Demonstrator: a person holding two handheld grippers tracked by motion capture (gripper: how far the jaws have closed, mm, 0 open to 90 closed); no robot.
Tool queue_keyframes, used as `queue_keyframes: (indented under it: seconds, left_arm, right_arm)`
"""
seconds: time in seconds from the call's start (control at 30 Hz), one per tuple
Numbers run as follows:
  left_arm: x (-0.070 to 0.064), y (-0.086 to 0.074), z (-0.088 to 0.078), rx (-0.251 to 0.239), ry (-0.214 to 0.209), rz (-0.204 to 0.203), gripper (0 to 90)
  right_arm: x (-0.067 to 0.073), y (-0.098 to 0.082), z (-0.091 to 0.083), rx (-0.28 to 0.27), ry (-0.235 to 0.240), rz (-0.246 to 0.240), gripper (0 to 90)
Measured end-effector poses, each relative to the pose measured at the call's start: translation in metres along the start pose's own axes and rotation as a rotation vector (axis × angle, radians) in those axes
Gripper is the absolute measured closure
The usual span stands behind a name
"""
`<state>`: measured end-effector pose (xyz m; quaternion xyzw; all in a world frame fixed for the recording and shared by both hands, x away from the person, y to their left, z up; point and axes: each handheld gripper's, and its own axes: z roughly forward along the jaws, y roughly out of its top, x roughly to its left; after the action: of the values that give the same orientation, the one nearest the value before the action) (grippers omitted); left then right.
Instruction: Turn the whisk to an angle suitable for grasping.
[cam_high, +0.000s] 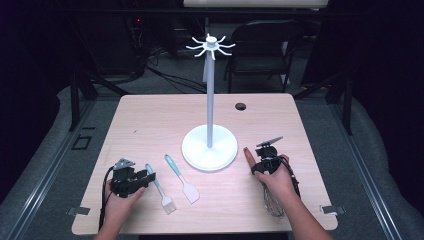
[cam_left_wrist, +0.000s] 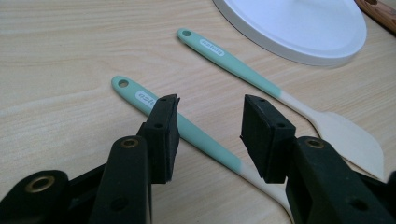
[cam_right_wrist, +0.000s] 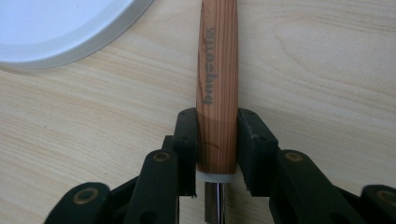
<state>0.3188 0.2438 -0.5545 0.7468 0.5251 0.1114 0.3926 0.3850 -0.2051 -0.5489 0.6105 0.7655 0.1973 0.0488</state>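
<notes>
Gripping whisk (cam_right_wrist: 217, 84) handle, right gripper (cam_right_wrist: 217, 149) jaws closed

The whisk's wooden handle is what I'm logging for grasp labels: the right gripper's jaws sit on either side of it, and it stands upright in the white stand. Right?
Not quite. The whisk's wooden handle lies flat on the table beside the white stand, not upright in it. The right gripper does have a jaw on each side of it, as the right gripper view shows.
</notes>
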Motion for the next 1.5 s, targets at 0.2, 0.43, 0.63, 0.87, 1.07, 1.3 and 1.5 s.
queue_keyframes:
  seconds: [0.2, 0.43, 0.63, 0.87, 1.07, 1.3, 1.5]
  left_arm:
    - [0.000, 0.000, 0.000, -0.001, -0.001, 0.000, 56.3]
    - [0.000, 0.000, 0.000, 0.001, -0.003, -0.002, 56.2]
    - [0.000, 0.000, 0.000, 0.001, -0.003, -0.001, 56.1]
    - [0.000, 0.000, 0.001, 0.002, -0.004, -0.002, 55.9]
    - [0.000, 0.000, 0.001, -0.004, 0.000, 0.001, 55.3]
    - [-0.001, 0.000, 0.001, -0.005, -0.001, 0.005, 55.1]
    - [-0.004, 0.001, 0.001, -0.019, 0.002, 0.027, 52.6]
  right_arm:
    - [0.000, 0.001, 0.000, 0.012, 0.003, -0.003, 70.4]
    - [0.006, 0.001, 0.002, 0.013, -0.042, -0.037, 69.9]
    - [0.011, 0.002, 0.003, 0.023, -0.074, -0.064, 69.9]
    - [0.011, 0.002, 0.003, 0.016, -0.074, -0.062, 70.3]
    - [0.009, 0.000, 0.003, -0.005, -0.052, -0.050, 70.6]
    - [0.003, -0.001, -0.003, -0.032, -0.015, -0.032, 70.7]
    - [0.003, -0.002, -0.015, -0.087, 0.023, -0.049, 70.7]
